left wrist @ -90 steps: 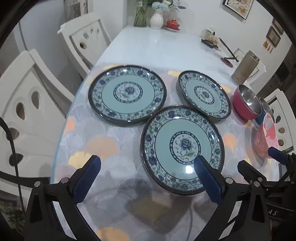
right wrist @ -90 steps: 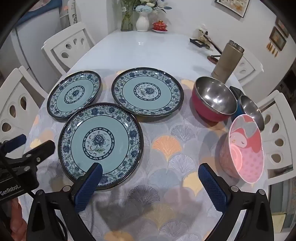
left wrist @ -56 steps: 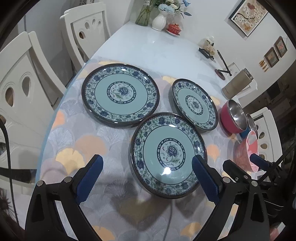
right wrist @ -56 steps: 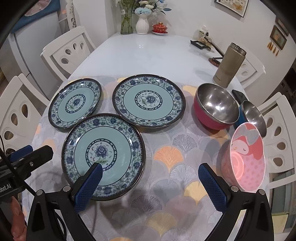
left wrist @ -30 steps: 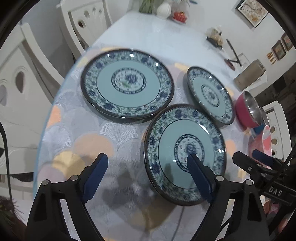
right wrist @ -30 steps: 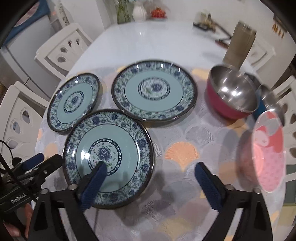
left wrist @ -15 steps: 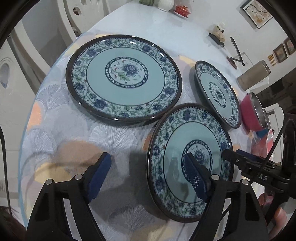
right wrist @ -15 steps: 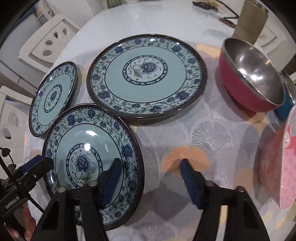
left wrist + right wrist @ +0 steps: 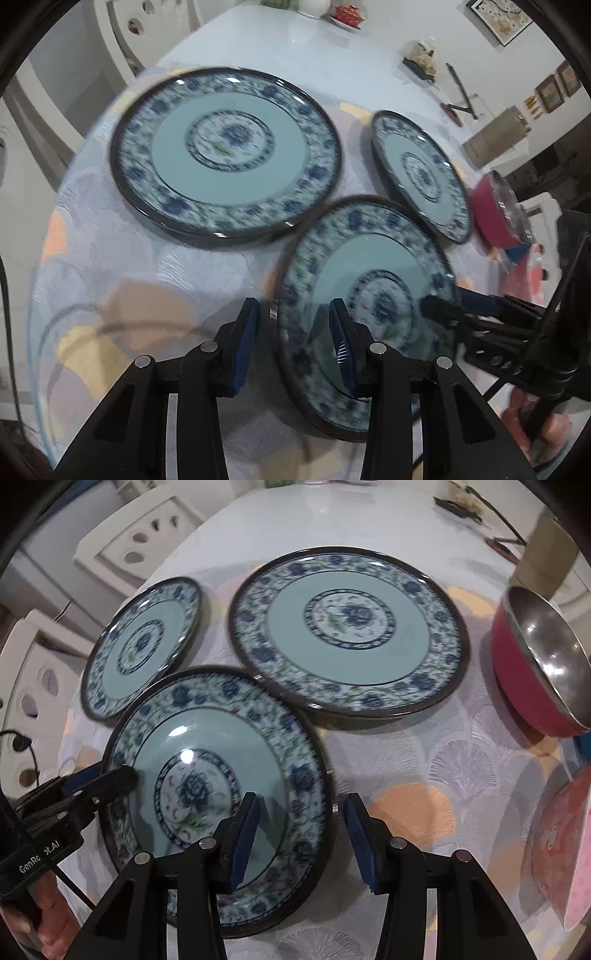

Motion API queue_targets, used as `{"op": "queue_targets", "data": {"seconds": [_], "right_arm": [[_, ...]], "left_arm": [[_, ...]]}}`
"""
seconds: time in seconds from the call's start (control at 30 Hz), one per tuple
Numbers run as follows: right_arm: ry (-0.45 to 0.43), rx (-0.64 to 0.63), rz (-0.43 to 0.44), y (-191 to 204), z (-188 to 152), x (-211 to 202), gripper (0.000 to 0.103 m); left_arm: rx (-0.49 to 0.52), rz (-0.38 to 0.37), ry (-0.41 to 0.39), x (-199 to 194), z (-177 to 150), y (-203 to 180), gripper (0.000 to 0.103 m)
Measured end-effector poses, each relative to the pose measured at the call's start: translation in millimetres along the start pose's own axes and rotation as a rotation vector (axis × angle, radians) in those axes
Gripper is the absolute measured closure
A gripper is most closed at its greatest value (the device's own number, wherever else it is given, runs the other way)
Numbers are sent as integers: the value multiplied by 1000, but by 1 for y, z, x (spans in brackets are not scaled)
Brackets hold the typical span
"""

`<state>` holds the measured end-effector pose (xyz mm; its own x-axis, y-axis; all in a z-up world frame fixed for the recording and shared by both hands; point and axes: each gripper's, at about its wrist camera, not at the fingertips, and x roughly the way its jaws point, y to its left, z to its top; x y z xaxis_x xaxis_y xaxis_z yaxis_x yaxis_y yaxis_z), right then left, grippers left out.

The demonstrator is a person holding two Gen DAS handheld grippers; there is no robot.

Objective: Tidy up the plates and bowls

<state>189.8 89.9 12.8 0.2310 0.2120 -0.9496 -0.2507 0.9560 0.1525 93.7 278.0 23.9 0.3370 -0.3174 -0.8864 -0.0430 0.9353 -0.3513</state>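
Left wrist view — the left gripper [image 9: 293,343] sits part open around the near plate's [image 9: 373,258] rim; the right gripper [image 9: 299,834] does too — plate on the tablecloth [image 9: 424,775]

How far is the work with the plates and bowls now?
Nothing is stacked yet. The three plates lie apart on the tablecloth, and the red bowl and pink bowl stand at the side. In hand: the left gripper and right gripper, both open, straddle opposite rims of the nearest plate. Left: gripping, lifting and stacking everything.
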Motion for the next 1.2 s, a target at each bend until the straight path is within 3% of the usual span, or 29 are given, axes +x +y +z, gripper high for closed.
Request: {"op": "queue_targets", "data": {"seconds": [0.13,0.27,0.47,0.73,0.93,1.2], "right_arm": [[-12,-21,1,12,-6,-2,56],[-3,0,35,10,-14,-11,56],[-49,-58,-8,30,-33,-50,56],[-78,-79,-16,42,-55,-98,56],[-49,-90,7,51,-86,-105,55],[49,-74,40,55,-112,-80,55]], "left_arm": [[17,27,-8,-1,-4,-7,68],[14,-2,-36,-18,-9,-9,68],[54,26,-102,-55,-22,-19,68],[17,4,-138,-100,-61,-20,68],[-13,14,-124,-109,-88,-11,68],[-48,32,-83,-104,-115,-2,68]]}}
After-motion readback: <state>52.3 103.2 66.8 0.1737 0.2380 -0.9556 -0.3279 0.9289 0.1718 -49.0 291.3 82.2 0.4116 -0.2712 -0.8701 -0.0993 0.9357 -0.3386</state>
